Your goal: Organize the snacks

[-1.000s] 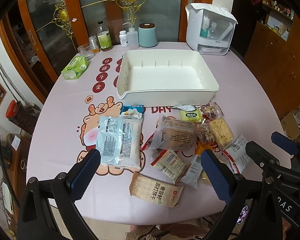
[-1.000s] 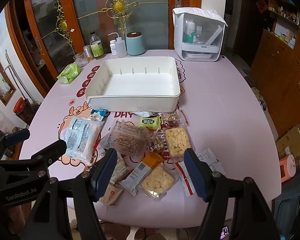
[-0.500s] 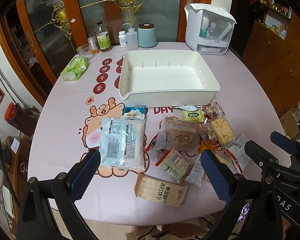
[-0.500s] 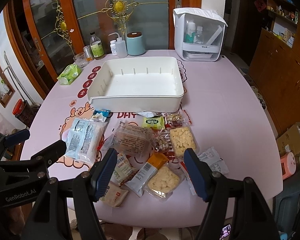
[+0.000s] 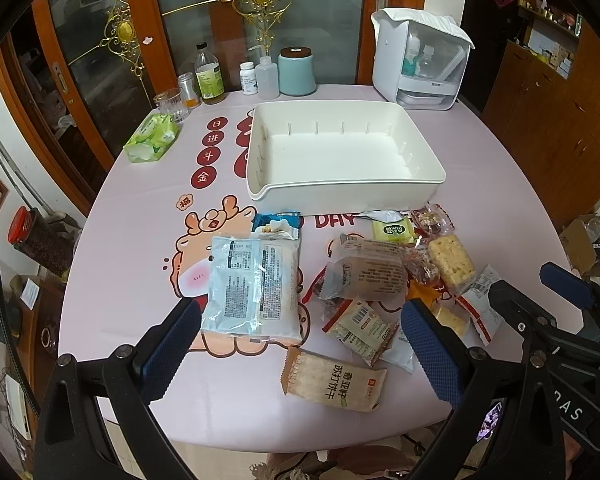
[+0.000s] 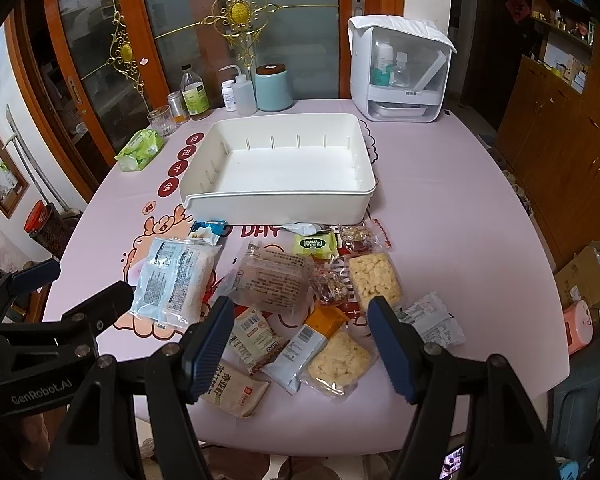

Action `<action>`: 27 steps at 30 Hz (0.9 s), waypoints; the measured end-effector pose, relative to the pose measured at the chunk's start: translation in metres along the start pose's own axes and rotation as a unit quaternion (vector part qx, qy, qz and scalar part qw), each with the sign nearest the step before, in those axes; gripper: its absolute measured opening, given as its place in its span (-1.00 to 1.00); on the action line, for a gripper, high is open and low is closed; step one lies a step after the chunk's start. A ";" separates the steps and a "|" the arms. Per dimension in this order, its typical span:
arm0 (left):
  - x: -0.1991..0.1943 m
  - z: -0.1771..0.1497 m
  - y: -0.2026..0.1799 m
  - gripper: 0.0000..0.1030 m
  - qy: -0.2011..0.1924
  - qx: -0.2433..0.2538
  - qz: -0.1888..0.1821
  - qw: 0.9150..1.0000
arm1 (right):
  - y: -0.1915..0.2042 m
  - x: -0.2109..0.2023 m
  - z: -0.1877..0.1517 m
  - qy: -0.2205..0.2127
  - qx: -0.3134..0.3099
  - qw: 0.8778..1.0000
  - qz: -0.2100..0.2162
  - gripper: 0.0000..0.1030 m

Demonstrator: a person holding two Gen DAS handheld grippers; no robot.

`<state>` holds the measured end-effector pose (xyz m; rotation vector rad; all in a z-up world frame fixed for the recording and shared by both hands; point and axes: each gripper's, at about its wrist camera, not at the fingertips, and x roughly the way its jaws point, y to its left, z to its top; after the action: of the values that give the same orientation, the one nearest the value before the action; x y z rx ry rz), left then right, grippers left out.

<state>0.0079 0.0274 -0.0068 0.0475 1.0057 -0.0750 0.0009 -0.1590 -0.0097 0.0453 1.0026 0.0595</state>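
Observation:
A white rectangular bin stands empty on the pink table. Several snack packets lie in front of it: a pale blue packet, a brownish bread packet, a tan cracker packet, and a yellow puffed bar. My left gripper hovers open above the near table edge, with nothing between its fingers. My right gripper hovers open over the near packets, also holding nothing.
Bottles and a teal canister line the far edge. A white dispenser box stands at the back right. A green tissue pack lies at the left. Wooden cabinets rise on the right.
Both views have shifted slightly, so the snacks sit a little lower and nearer in frame. Both grippers stay open, and no packet has moved on the table.

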 end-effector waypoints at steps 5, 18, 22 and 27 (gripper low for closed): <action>-0.001 0.000 0.005 0.94 0.001 0.000 -0.002 1.000 | -0.002 0.001 0.000 0.000 -0.001 1.000 0.002 0.36; 0.001 -0.001 0.011 0.94 0.003 0.001 -0.002 1.000 | 0.006 0.001 -0.002 0.001 0.000 1.000 0.006 0.36; 0.002 -0.001 0.014 0.94 0.003 0.000 0.000 1.000 | 0.013 0.004 -0.007 0.000 -0.003 1.000 0.012 0.36; 0.006 -0.001 0.021 0.94 0.002 -0.004 0.004 1.000 | 0.016 0.004 -0.004 0.001 -0.009 1.000 0.022 0.36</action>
<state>0.0122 0.0477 -0.0118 0.0432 1.0099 -0.0637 -0.0008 -0.1426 -0.0145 0.0506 1.0026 0.1084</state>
